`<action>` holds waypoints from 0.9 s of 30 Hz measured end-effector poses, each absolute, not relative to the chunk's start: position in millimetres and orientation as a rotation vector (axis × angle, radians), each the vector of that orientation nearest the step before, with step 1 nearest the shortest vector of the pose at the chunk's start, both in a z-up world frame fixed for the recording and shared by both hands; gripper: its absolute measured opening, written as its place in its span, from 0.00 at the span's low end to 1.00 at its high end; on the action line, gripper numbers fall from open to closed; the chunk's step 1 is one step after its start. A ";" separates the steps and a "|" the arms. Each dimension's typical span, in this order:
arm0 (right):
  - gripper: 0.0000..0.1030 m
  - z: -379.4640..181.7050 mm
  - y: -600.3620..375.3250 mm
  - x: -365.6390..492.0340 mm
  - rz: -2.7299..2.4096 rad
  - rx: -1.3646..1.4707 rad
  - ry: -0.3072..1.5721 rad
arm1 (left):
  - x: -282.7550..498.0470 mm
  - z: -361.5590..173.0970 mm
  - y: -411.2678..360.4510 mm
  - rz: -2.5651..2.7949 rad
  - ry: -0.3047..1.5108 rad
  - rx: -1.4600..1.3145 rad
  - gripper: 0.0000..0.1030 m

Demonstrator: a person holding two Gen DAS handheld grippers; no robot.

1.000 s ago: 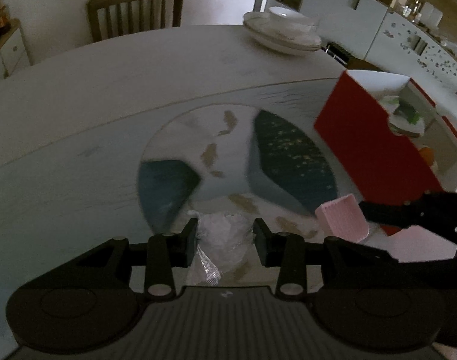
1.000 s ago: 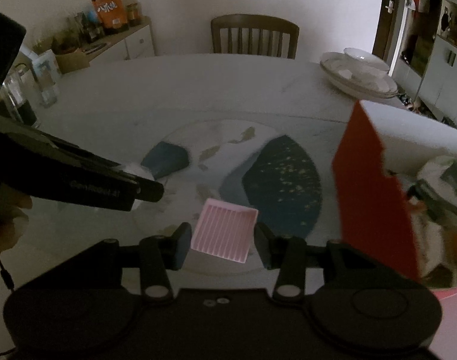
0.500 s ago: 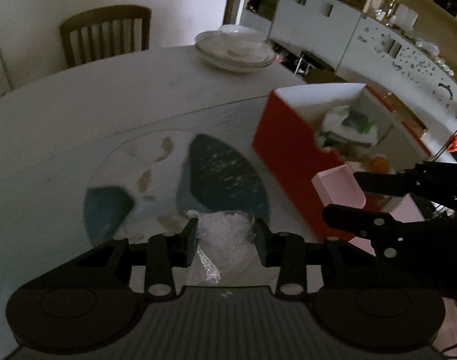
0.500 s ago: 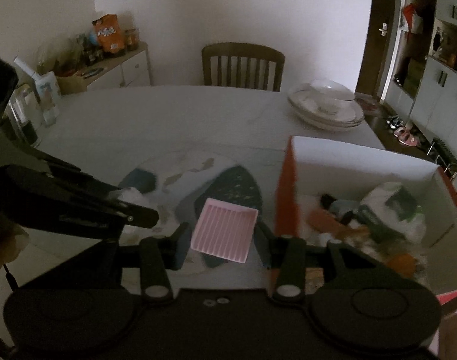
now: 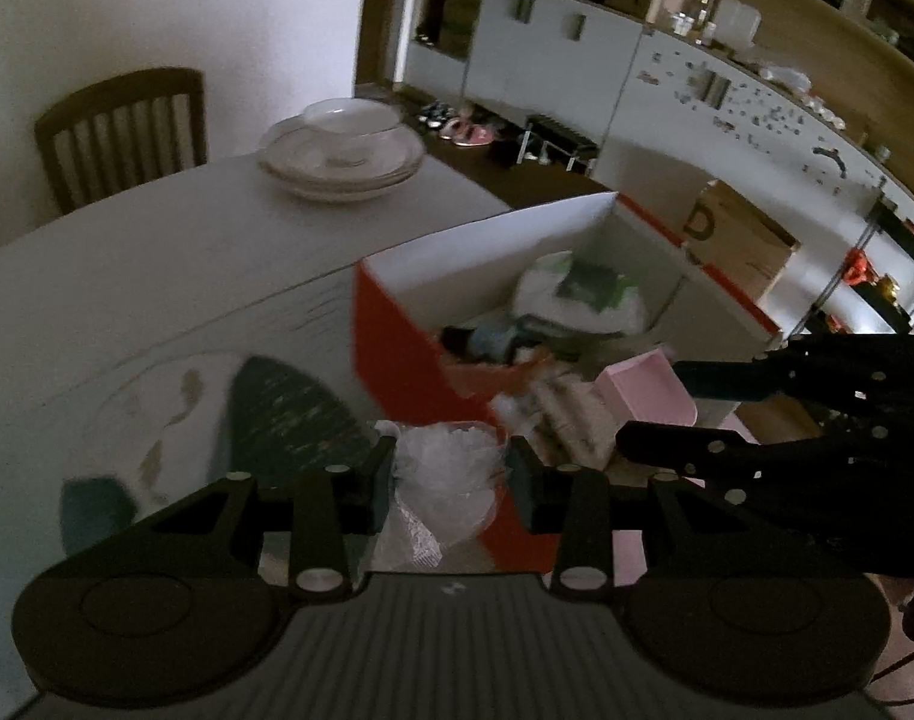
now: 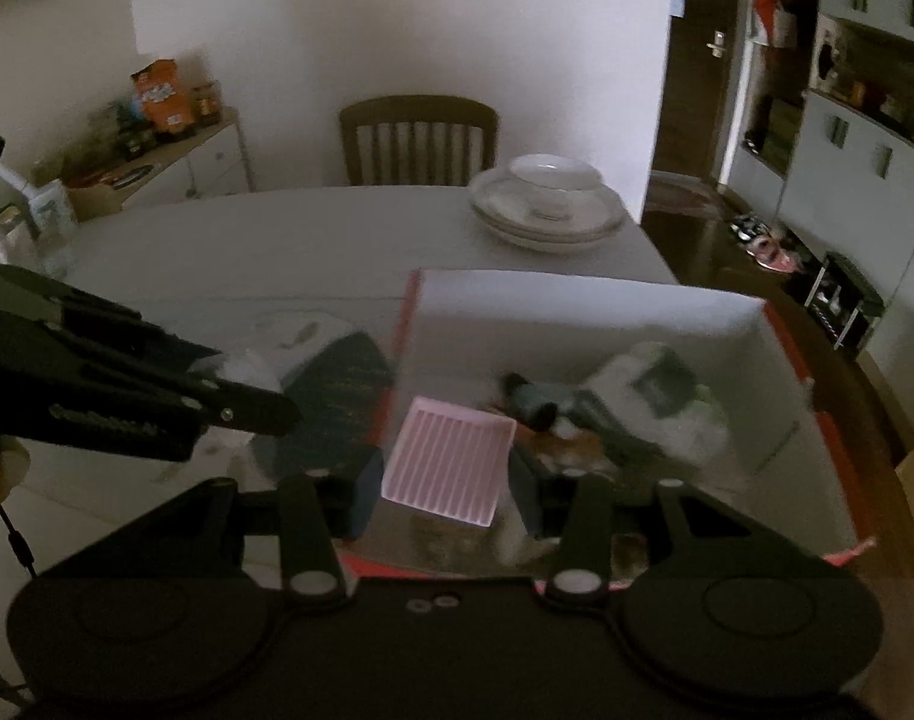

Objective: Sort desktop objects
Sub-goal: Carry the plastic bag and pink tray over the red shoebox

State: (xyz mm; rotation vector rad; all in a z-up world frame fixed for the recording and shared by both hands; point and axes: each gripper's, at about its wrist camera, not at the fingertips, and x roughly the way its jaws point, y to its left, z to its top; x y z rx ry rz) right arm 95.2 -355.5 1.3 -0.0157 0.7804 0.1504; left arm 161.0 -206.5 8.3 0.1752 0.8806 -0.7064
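My left gripper (image 5: 450,477) is shut on a crumpled clear plastic bag (image 5: 447,474) and holds it above the near red corner of the red and white box (image 5: 396,336). My right gripper (image 6: 444,480) is shut on a ribbed pink tray (image 6: 447,459) and holds it over the near left part of the box (image 6: 577,300). The pink tray also shows in the left wrist view (image 5: 646,390), held by the right gripper (image 5: 661,402). The box holds several items, among them a white and green packet (image 6: 661,390). The left gripper shows in the right wrist view (image 6: 264,402).
Stacked white plates and a bowl (image 6: 547,198) sit at the table's far right. A wooden chair (image 6: 417,138) stands behind the round table (image 6: 276,234). A patterned glass turntable (image 5: 216,396) lies left of the box. A sideboard with snacks (image 6: 162,138) is far left.
Both grippers have risen and moved right toward the box with their loads. The pink tray is now over the box's inside, and the plastic bag is over its near corner.
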 end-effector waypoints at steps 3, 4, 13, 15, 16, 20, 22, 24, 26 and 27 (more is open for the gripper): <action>0.44 -0.4 -376.7 94.3 0.125 -0.006 0.780 | 160.7 9.3 -228.0 -0.731 0.873 0.197 0.37; 0.44 -0.8 -383.7 94.0 0.115 -0.005 0.779 | 160.9 9.6 -235.0 -0.738 0.871 0.204 0.37; 0.44 -6.7 -439.3 95.6 0.046 -0.001 0.783 | 163.6 1.9 -293.1 -0.793 0.879 0.264 0.37; 0.44 -9.4 -448.6 97.5 0.041 0.000 0.789 | 165.6 -3.4 -303.2 -0.796 0.889 0.274 0.37; 0.44 -11.1 -453.1 98.5 0.037 -0.003 0.793 | 166.7 -5.9 -308.5 -0.798 0.893 0.283 0.37; 0.44 -17.8 -467.7 103.5 0.034 -0.007 0.808 | 172.8 -15.9 -326.6 -0.798 0.910 0.310 0.37; 0.44 -21.8 -473.9 107.8 0.033 -0.009 0.817 | 177.7 -21.2 -334.2 -0.798 0.924 0.318 0.37; 0.44 -25.0 -478.3 112.0 0.035 -0.009 0.823 | 183.3 -26.1 -342.2 -0.794 0.929 0.332 0.37; 0.44 -28.3 -481.6 116.2 0.036 -0.010 0.830 | 189.6 -30.4 -350.0 -0.785 0.937 0.344 0.37; 0.44 -30.1 -483.5 117.4 0.038 -0.011 0.832 | 192.4 -32.3 -353.5 -0.785 0.939 0.350 0.37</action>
